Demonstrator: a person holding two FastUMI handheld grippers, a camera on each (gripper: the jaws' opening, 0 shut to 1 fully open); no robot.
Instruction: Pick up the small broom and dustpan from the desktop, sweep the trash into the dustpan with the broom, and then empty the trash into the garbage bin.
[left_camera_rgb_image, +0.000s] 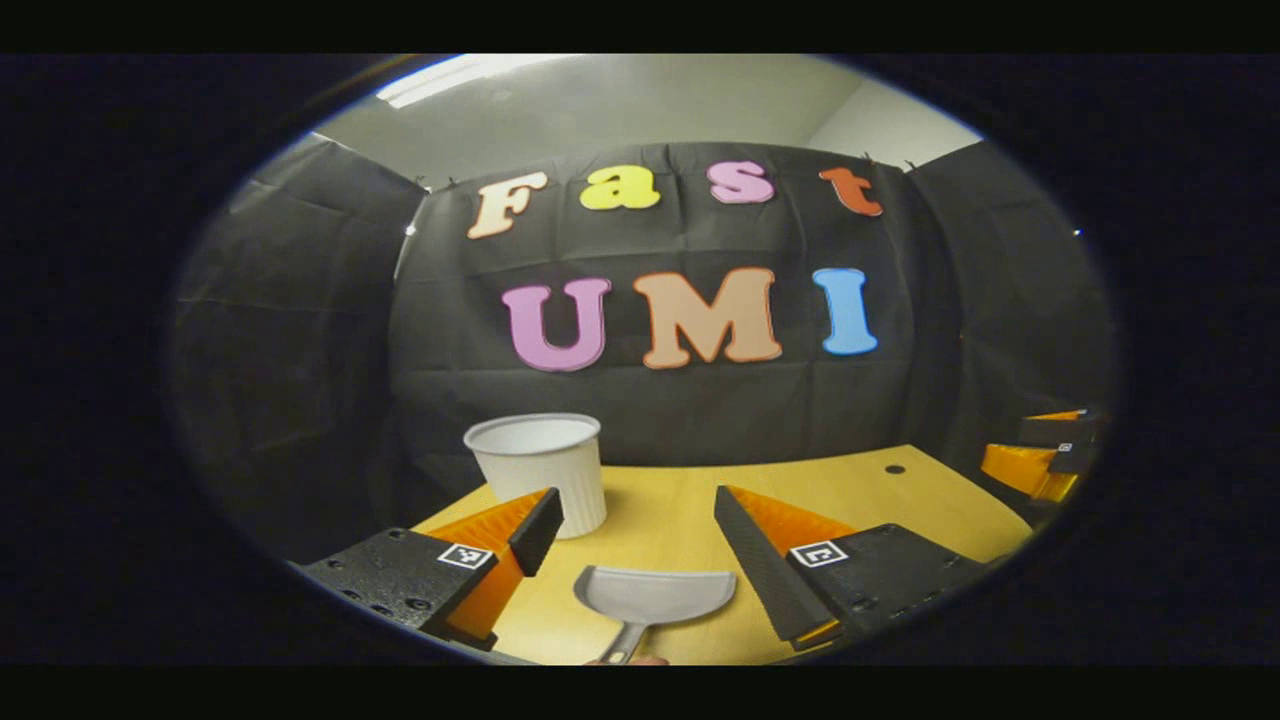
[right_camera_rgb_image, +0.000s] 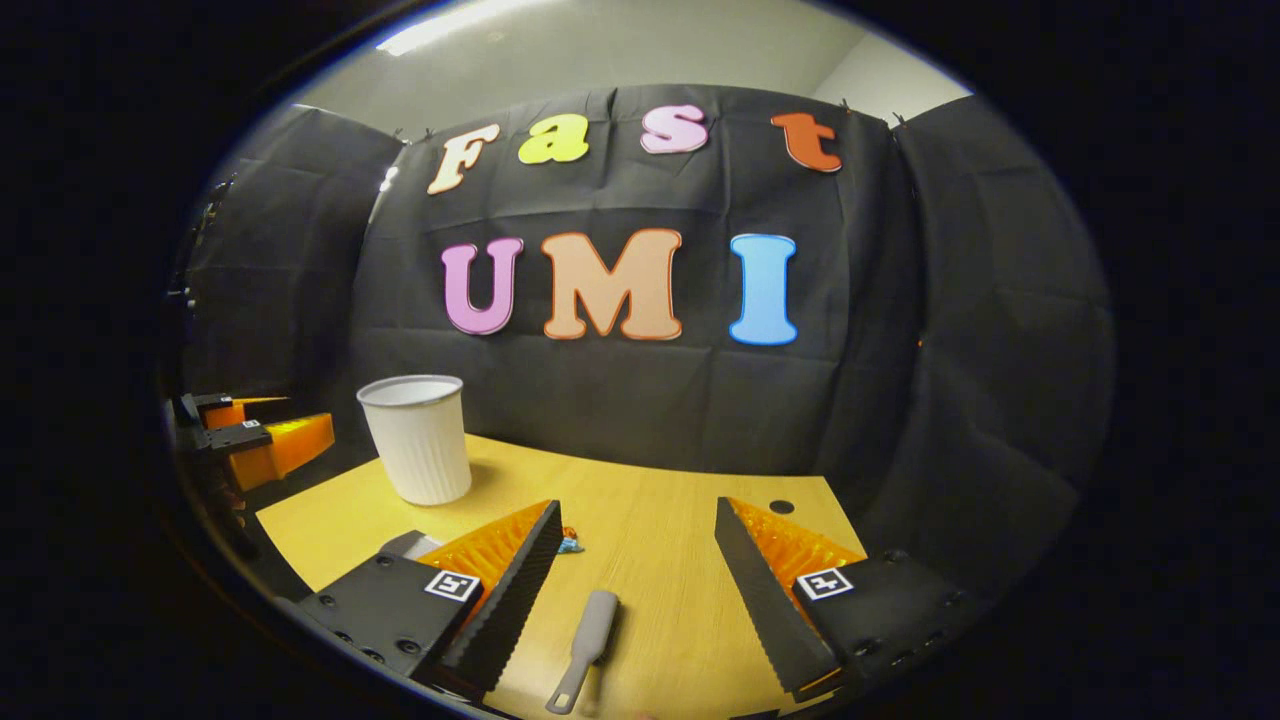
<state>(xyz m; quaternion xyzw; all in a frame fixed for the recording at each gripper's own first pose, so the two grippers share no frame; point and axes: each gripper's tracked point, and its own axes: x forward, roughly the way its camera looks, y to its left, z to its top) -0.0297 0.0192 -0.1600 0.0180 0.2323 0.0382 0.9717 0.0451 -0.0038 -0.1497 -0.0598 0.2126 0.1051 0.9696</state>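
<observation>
Each hand-held gripper (left_camera_rgb_image: 632, 535) has orange fingers (left_camera_rgb_image: 770, 520), black serrated pads.

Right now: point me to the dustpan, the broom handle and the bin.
dustpan (left_camera_rgb_image: 655, 592): left gripper view, middle of its grey pan.
broom handle (right_camera_rgb_image: 590, 628): right gripper view, mid-shaft of the grey handle.
garbage bin (right_camera_rgb_image: 420, 450): right gripper view, its ribbed white side wall.

Desk (right_camera_rgb_image: 680, 560): pale wood-grain top, smooth, low sheen. Garbage bin (right_camera_rgb_image: 418, 440): white plastic by its look, ribbed wall, matt. Dustpan (left_camera_rgb_image: 655, 592): grey plastic, smooth, matt. Broom (right_camera_rgb_image: 585, 645) handle: same grey plastic, smooth. My fingers (left_camera_rgb_image: 765, 560): orange plastic bodies with ridged faces, black saw-toothed pads, matt; black mounts behind them, dull, with screw heads. Booth wall (right_camera_rgb_image: 900, 330): black cloth, matt, creased in folds.
</observation>
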